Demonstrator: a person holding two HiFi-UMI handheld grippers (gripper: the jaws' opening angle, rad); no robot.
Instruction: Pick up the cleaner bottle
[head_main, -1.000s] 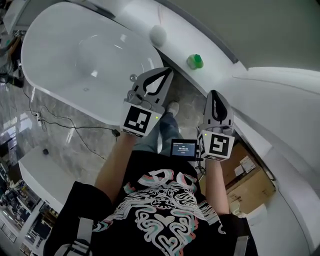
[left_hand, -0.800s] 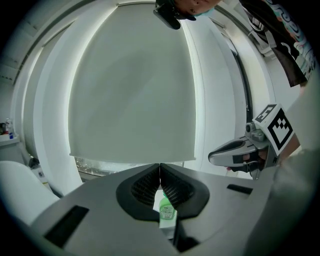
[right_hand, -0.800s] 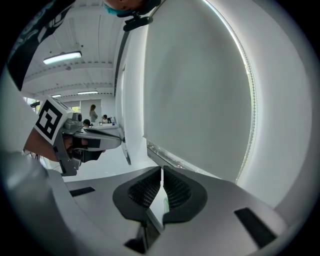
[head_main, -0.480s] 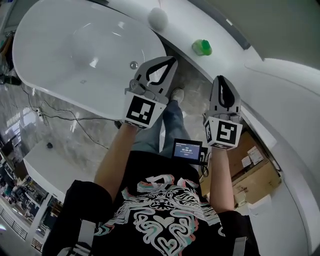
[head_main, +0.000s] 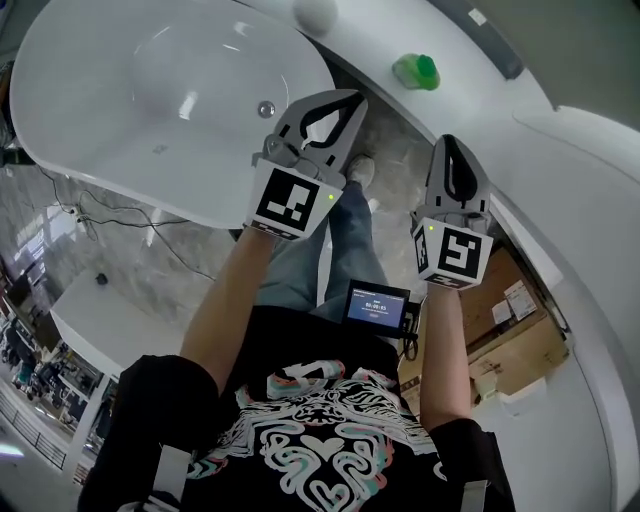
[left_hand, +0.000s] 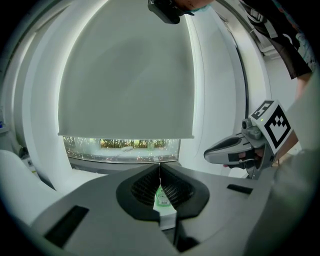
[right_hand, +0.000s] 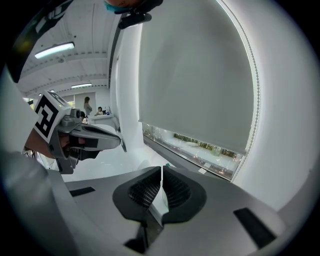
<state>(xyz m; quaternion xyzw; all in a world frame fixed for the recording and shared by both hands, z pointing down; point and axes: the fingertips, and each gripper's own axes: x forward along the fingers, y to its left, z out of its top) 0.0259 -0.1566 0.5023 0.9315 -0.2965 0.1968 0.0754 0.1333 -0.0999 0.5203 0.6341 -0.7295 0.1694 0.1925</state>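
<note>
The white bathtub (head_main: 150, 90) fills the upper left of the head view. Its basin holds only its round metal drain (head_main: 265, 108). Around it and to the right curves a broad white ledge (head_main: 470, 80), with grey marble floor (head_main: 150, 260) beneath.

In the gripper views a grey roller blind (left_hand: 125, 75) hangs most of the way down over a window behind the ledge.

A cardboard box (head_main: 510, 335) sits low on the right, tucked against the ledge, with pale labels on its top; what is inside cannot be told.

The left gripper (head_main: 350, 100) and the right gripper (head_main: 447, 143) are held out side by side over the floor strip between tub and ledge. Each has its jaws drawn together, tips meeting in a thin line, with nothing clamped.

A small screen (head_main: 377, 303) is lit at the person's waist, and a shoe (head_main: 360, 170) shows between the grippers.

The cleaner bottle (head_main: 415, 72), green, stands on the ledge beyond both grippers and well apart from them. The ledge's edge and a strip of floor lie between it and the jaws. The left gripper view sees it far off, through the hollow behind its closed tips.

A white ball-like object (head_main: 315, 10) rests near the tub's far rim.
</note>
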